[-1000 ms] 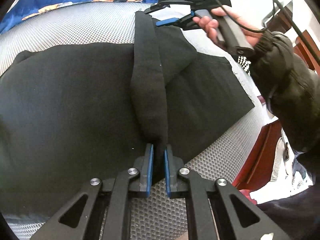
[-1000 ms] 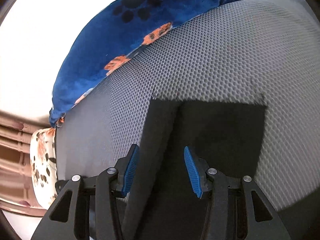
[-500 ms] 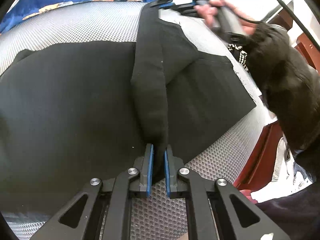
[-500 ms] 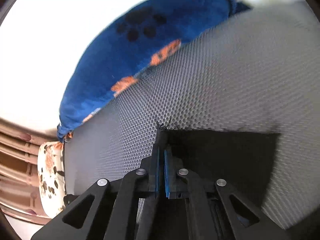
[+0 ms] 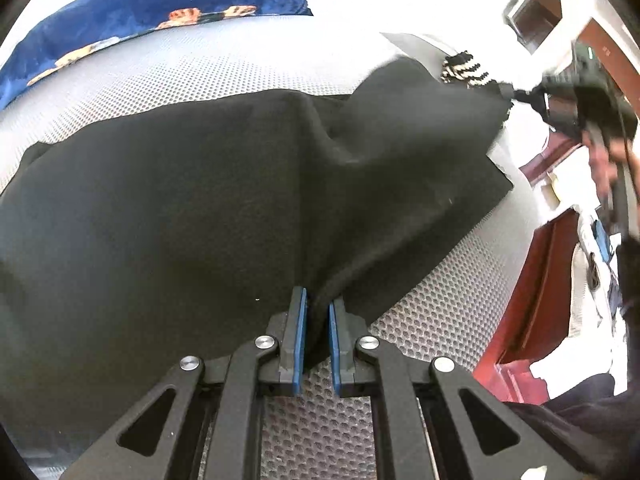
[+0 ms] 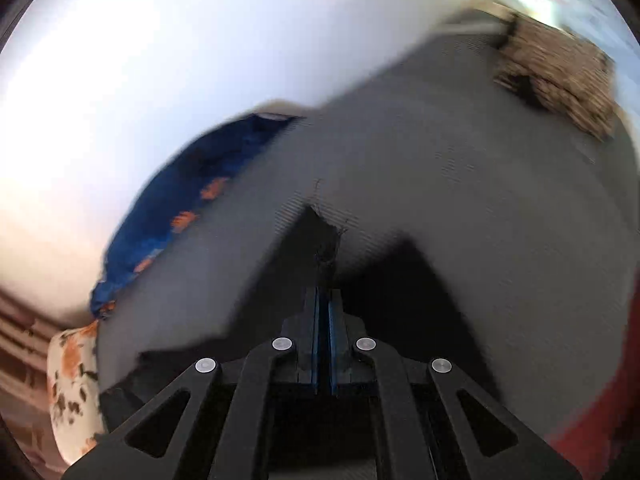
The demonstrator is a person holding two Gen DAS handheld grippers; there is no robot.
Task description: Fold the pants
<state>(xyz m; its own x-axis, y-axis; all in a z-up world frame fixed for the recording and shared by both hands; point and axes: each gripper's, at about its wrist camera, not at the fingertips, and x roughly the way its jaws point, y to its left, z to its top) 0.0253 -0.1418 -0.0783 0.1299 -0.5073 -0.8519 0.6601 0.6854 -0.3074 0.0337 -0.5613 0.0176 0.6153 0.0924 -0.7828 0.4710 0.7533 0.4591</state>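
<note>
Black pants (image 5: 180,208) lie spread on a grey mesh surface (image 5: 432,320). My left gripper (image 5: 316,320) is shut on the near edge of a pants fold. My right gripper (image 5: 516,94) shows at the far right in the left wrist view, pulling the other end of the fold out to the right, lifted. In the right wrist view my right gripper (image 6: 324,304) is shut on a corner of the pants (image 6: 316,236), held above the grey surface (image 6: 480,208); that view is blurred.
A blue patterned pillow (image 5: 140,28) lies at the far edge of the surface, also in the right wrist view (image 6: 192,208). A black-and-white striped item (image 5: 464,70) sits far right. Red-brown wooden furniture (image 5: 536,288) borders the right side. A floral cushion (image 6: 72,392) is at lower left.
My right gripper shut on the far corner of the pants, then lifted and swung it out to the right, opening the narrow strip into a wide flap. The left gripper kept its hold.
</note>
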